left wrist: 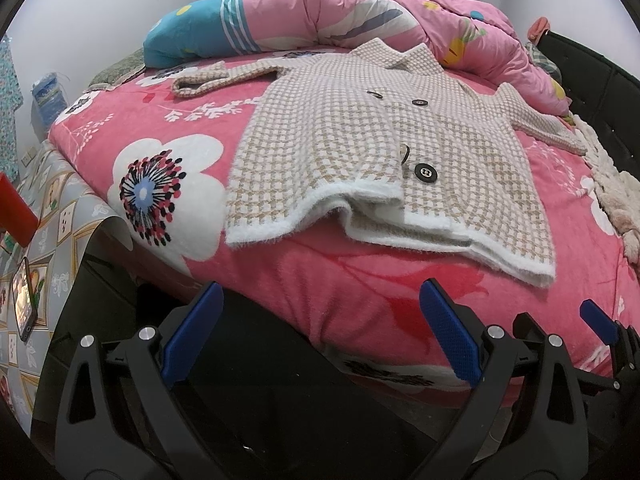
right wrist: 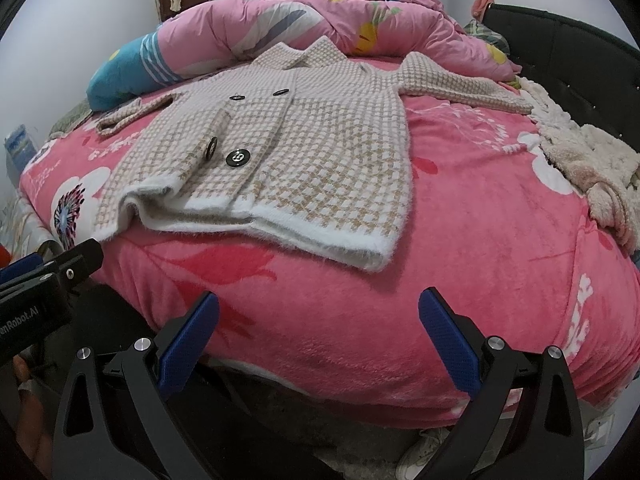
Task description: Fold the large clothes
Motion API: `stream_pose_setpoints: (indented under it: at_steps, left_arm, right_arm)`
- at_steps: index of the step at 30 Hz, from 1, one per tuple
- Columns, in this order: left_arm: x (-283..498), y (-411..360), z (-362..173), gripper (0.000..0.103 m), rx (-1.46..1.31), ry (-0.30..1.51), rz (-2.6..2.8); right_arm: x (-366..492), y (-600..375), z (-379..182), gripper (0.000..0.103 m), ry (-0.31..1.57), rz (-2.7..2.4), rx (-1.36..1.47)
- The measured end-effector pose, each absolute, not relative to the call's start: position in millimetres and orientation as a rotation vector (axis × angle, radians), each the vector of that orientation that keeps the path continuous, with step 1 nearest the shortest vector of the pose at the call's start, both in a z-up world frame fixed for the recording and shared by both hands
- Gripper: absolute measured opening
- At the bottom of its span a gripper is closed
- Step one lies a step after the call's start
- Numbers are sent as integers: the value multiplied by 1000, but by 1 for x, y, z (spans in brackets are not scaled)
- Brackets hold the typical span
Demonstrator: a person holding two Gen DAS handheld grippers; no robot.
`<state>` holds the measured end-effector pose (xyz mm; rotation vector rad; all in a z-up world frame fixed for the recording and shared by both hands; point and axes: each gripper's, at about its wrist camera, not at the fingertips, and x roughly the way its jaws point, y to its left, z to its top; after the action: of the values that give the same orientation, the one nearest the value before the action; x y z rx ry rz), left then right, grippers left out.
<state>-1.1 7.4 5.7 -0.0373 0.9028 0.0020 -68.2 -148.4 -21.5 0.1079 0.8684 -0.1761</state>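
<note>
Left wrist view: left gripper (left wrist: 320,334) held low at the near edge of the bed (left wrist: 360,300), jaws spread wide and empty, blue pads (left wrist: 192,332) well short of any fabric. Straight ahead, spread face-up across the pink floral blanket (left wrist: 160,132), a checked beige-and-white coat (left wrist: 380,152) with dark buttons (left wrist: 425,171), collar toward the rumpled pink quilt (left wrist: 360,8) at the far end, white fuzzy hem toward the camera, one sleeve out to the left, the other out to the right toward a fluffy cream garment (left wrist: 612,192). At lower right, tips of the right gripper (left wrist: 600,322) alongside. Right wrist view: right gripper (right wrist: 318,336) likewise wide and holding nothing, hovering off the bed's edge; the coat's near right hem corner just ahead and slightly left, front panels overlapped with the lower flap a little lifted; body of the left tool at far left. Judged as the very start: garment laid flat, no fold made yet, neither sleeve brought in. Next likely a reach forward to a sleeve or a side edge, closing on the knit without dragging up the blanket, then carrying it across the chest evenly enough to keep the thick fabric from bunching.
</note>
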Motion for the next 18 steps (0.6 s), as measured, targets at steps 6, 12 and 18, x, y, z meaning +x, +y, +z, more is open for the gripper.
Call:
stream_pose_setpoints:
  at_steps: [6,12,18]
  left_arm:
    - [-1,6,4,95,-36,904,1]
    - [-1,6,4,95,-36,903,2]
    - [-1,6,4,95,-35,903,2]
  right_arm:
    - [-68,-148,-22,97,867,-176,107]
    - [-67,-148,-23,97,874,-177,107]
    - [-67,-147,-23,97,876,-177,105]
